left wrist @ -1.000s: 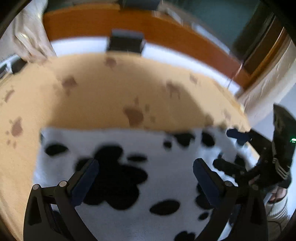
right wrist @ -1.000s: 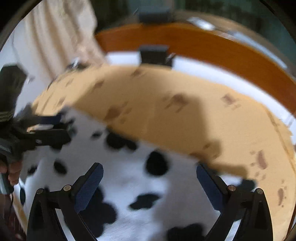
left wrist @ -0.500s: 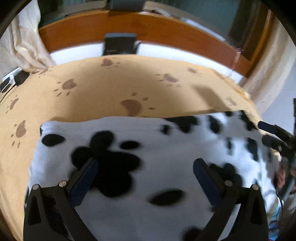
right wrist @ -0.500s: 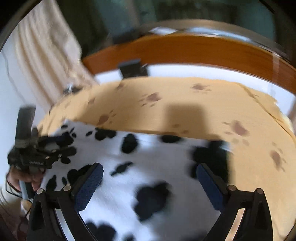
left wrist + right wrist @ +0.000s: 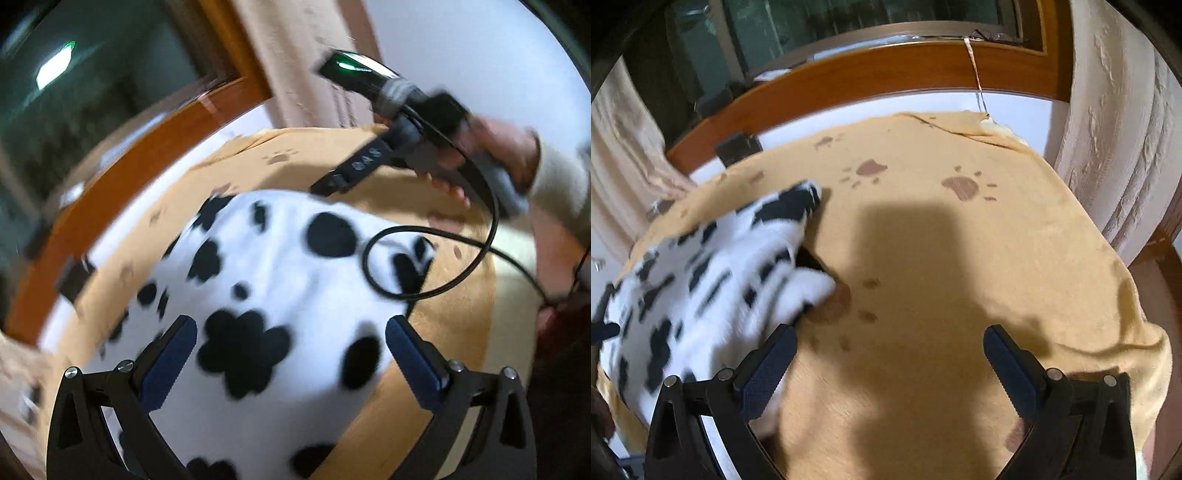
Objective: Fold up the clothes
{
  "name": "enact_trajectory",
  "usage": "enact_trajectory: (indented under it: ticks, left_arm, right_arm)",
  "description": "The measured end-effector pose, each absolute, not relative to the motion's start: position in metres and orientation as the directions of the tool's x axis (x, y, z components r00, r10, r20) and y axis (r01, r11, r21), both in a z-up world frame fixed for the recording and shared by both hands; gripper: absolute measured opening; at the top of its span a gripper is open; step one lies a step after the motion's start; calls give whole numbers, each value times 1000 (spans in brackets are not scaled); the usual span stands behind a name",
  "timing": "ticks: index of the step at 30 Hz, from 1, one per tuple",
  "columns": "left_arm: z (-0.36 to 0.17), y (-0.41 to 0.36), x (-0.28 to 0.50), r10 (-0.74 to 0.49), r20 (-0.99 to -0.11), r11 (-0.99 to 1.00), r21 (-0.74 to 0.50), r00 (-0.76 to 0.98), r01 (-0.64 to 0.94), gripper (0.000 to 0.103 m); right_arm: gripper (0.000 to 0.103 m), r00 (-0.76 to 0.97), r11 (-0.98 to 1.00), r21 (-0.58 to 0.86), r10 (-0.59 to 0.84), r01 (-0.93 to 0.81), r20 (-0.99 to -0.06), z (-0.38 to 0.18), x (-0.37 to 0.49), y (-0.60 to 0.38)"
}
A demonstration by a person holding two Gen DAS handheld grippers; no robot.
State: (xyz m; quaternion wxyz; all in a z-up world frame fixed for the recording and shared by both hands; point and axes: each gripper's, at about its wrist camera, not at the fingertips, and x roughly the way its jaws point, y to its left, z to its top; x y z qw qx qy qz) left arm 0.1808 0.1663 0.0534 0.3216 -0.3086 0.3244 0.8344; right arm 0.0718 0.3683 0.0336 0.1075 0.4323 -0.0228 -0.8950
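Left tongs (image 5: 288, 354): spread wide and empty, low in the left wrist view, hanging over the garment
Right tongs (image 5: 888, 363): spread wide and empty, low in the right wrist view, over bare blanket; the left finger (image 5: 768, 369) sat at the garment's near edge, contact not clear
Garment (image 5: 273, 273): white fleece with black spots and paw shapes, lying on the blanket; it filled the centre of the left wrist view and the left side of the right wrist view (image 5: 701, 280); blurred in both
Blanket (image 5: 942, 258): tan with brown paw prints, spread over the bed, a shadow across its middle
Bed frame (image 5: 849, 77): orange-brown wood, curving along the top of the right wrist view, white sheet showing between it and the blanket
Hand (image 5: 495, 155): at upper right of the left wrist view, gripping the handle of the right tongs' tool (image 5: 388, 147)
Cable (image 5: 436, 236): black, looping from that tool above the garment's right end
Curtain (image 5: 1115, 122): cream, textured, at the right edge of the right wrist view
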Motion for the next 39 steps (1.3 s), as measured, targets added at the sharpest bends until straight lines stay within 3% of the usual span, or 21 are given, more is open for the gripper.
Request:
enact_trajectory:
  ticks: [8,13,18,25,28,33,39]
  left_arm:
    - [33,198,191,332,-764,-506,351,-553,-788,102]
    - [19,218,190,275,-741,-477,447,-612,-756,102]
    - [18,222,182,277,-750,-499,422,-601,-757,102]
    - [17,222,173,289,-766,-541,364,-575,-758,101]
    - [17,221,175,301,-767,-546,348,-566,-762,89]
    - [19,218,177,292,-754,-575,354,-589,-738,59]
    - [31,199,170,347,-746,-652,244,-568,-718,44]
  right_arm:
    - [103,-755,-987,145,-150,73,-638,80,112,439]
    - [102,-714,-986,141,-163,91,-681,65,108,439]
    - [102,-652,-979,152,-206,139,-730,39,90,410]
    - [102,-612,-990,87,-139,115,-778,22,54,387]
    - [102,-594,-993,58,-110,106,-797,15,38,376]
    - [103,-588,-992,-30,-49,124,-807,10,26,357]
    - [103,-583,-992,-22,-57,128,-811,9,26,357]
